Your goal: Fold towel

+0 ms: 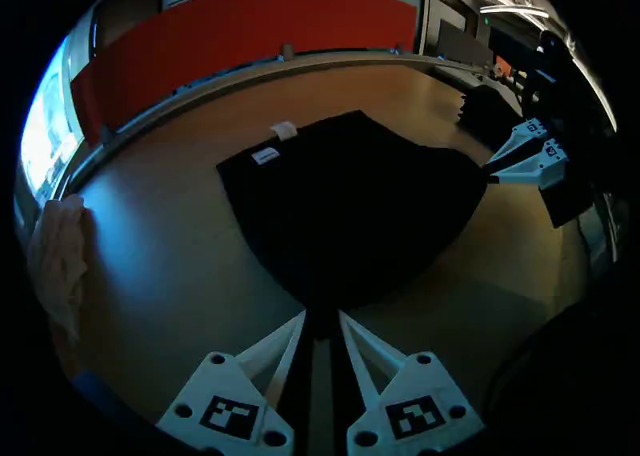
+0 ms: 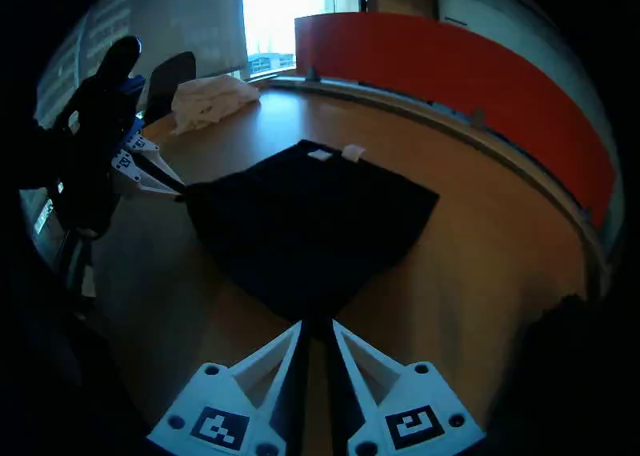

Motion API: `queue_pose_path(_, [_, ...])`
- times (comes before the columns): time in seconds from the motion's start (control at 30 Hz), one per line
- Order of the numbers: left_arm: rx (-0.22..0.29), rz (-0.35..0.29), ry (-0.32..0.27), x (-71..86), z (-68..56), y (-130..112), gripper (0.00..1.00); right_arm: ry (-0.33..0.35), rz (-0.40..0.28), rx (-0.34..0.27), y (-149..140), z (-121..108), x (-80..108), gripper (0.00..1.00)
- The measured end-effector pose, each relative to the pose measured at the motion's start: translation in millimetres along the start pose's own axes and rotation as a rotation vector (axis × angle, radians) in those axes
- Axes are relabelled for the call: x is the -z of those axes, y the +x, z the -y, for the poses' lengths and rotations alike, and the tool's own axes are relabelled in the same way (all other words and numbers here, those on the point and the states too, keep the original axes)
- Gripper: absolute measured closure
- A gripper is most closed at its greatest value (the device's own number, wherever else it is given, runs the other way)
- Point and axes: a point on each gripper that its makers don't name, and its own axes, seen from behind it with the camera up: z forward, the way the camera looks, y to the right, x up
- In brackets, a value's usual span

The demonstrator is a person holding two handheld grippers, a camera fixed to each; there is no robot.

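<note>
– Towel [image 1: 352, 208] first: where is it?
– Spread flat and dark on the wooden counter [image 1: 176, 240], roughly in the middle, one layer as far as I can tell. Two small white tags [image 1: 284, 130] sit at its far edge, toward the red panel [image 1: 240, 24] that runs along the back of the counter.
– And the left gripper [image 1: 322, 318]?
– Low over the counter at the corner of the towel nearest to it. Its jaws are clenched on that corner, with the dark cloth running in between the two tips.
– The right gripper [image 2: 318, 326]?
– The same at a neighbouring corner: jaws closed narrow, cloth pinched between them. From the left gripper view you can see it out at the right-hand corner, its white tips touching the towel's edge.
– Is the towel raised anywhere?
– Not that I can make out; it is too dark to read any folds.
– Anything else on the counter?
– A crumpled pale cloth [image 2: 210, 100] near the far end, well apart from the towel, below a bright window [image 2: 280, 16].
</note>
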Motion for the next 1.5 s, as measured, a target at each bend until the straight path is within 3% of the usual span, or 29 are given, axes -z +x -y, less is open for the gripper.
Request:
queue_pose_path(0.37, [-0.001,-0.017,0.019,40.7,1.1,28.5,0.87,-0.014,-0.090,-0.006,44.1,-0.8,38.3,0.88])
queue_pose_path(0.8, [0.013,-0.035,0.008,82.8,-12.4,48.2,0.87,-0.028,-0.150,-0.031,73.6,2.8,83.3,0.88])
queue_pose_path(1.2, [0.018,-0.032,-0.002,104.5,-21.8,51.4,0.87,-0.015,-0.161,-0.047,82.7,15.5,109.8,0.88])
queue_pose_path(1.5, [0.041,-0.023,-0.017,107.2,-29.6,49.0,0.87,-0.016,-0.148,-0.050,77.4,14.9,112.2,0.88])
